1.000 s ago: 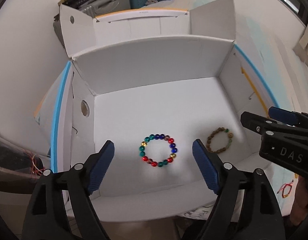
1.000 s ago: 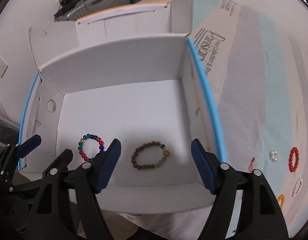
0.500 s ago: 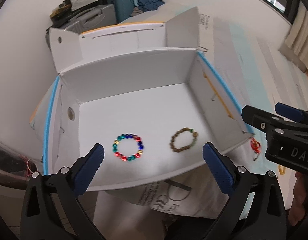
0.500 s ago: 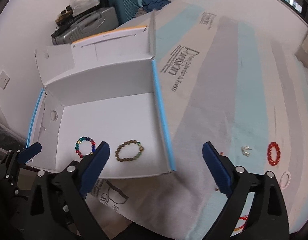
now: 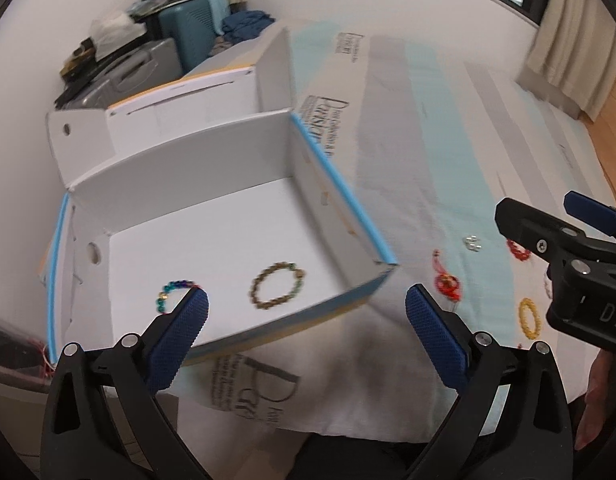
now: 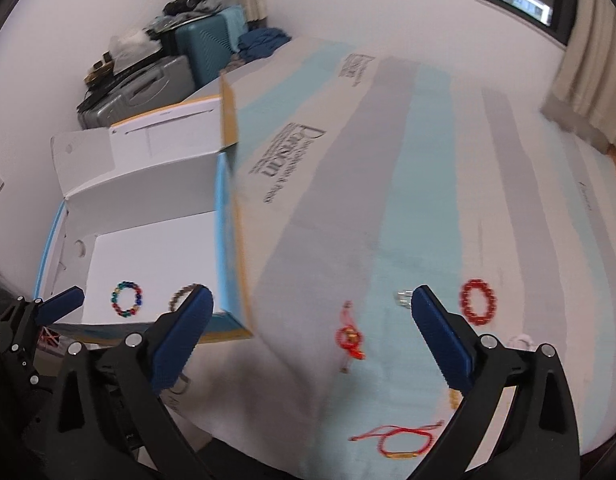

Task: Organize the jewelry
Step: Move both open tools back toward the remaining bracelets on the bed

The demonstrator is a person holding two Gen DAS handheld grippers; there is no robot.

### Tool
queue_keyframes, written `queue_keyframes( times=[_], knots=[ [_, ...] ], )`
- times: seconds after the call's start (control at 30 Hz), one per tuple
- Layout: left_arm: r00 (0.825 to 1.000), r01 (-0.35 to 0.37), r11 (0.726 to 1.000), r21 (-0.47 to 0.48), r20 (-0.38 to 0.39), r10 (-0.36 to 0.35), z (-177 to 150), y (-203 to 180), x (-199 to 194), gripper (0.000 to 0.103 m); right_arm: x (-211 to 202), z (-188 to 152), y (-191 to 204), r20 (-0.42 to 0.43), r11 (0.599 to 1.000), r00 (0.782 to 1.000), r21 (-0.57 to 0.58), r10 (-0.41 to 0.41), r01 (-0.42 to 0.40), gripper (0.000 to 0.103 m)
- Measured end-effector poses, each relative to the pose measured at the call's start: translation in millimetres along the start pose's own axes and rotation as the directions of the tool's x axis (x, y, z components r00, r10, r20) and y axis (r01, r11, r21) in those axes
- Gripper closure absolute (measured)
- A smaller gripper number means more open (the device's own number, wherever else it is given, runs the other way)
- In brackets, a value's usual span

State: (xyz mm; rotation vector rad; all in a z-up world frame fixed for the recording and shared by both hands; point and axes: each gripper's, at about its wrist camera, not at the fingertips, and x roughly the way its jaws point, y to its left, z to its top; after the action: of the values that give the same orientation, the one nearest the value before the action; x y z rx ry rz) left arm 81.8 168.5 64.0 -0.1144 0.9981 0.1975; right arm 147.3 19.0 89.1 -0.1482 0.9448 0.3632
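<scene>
A white cardboard box (image 5: 340,216) (image 6: 148,184) sits at the bed's left edge. It holds a multicoloured bead bracelet (image 5: 170,290) (image 6: 127,299) and a brown bead bracelet (image 5: 277,285) (image 6: 180,294). On the striped bedsheet lie a red knotted charm (image 6: 350,338) (image 5: 448,282), a red bead bracelet (image 6: 478,302), silver earrings (image 5: 472,242), a yellow bead bracelet (image 5: 529,318) and a red cord bracelet (image 6: 396,442). My left gripper (image 5: 306,320) is open and empty over the box's near right corner. My right gripper (image 6: 312,320) is open and empty above the red knotted charm.
Suitcases and piled clothes (image 6: 180,56) stand behind the box against the wall. A curtain (image 6: 588,88) hangs at the far right. The bed's near edge (image 6: 268,432) runs just under the right gripper. A whitish bracelet (image 6: 522,340) lies half hidden behind the right gripper's finger.
Both grippers have swung right, away from the box's inside and toward the bedsheet. The loose jewelry on the sheet has come into view. Both stay open and empty.
</scene>
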Motion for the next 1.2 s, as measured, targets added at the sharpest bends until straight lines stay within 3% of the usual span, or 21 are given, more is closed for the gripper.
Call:
queue_keyframes(
  times=[0.53, 0.7, 0.9, 1.2],
  knots=[
    [0.995, 0.100, 0.987, 0.129, 0.006, -0.101, -9.0, -109.5, 6.8, 0.006, -41.0, -37.0, -120.4, 0.040, 0.987, 0.995, 0.132, -0.093, 0.087, 0.008],
    [0.991, 0.134, 0.974, 0.181, -0.035, -0.130, -26.1, -136.2, 22.2, 0.006, -48.8, -54.6, -154.9, 0.040, 0.981, 0.992, 0.163, -0.116, 0.108, 0.008],
    [0.987, 0.157, 0.960, 0.234, -0.071, -0.144, -49.5, -163.1, 38.0, 0.006, -39.8, -81.0, -191.8, 0.017, 0.970, 0.991, 0.209, -0.130, 0.123, 0.008],
    [0.983, 0.184, 0.931, 0.316, -0.054, -0.176, -77.3, -189.8, 49.2, 0.006, -6.9, -122.5, -215.6, -0.029, 0.957, 0.992, 0.262, -0.123, 0.126, 0.008]
  ],
)
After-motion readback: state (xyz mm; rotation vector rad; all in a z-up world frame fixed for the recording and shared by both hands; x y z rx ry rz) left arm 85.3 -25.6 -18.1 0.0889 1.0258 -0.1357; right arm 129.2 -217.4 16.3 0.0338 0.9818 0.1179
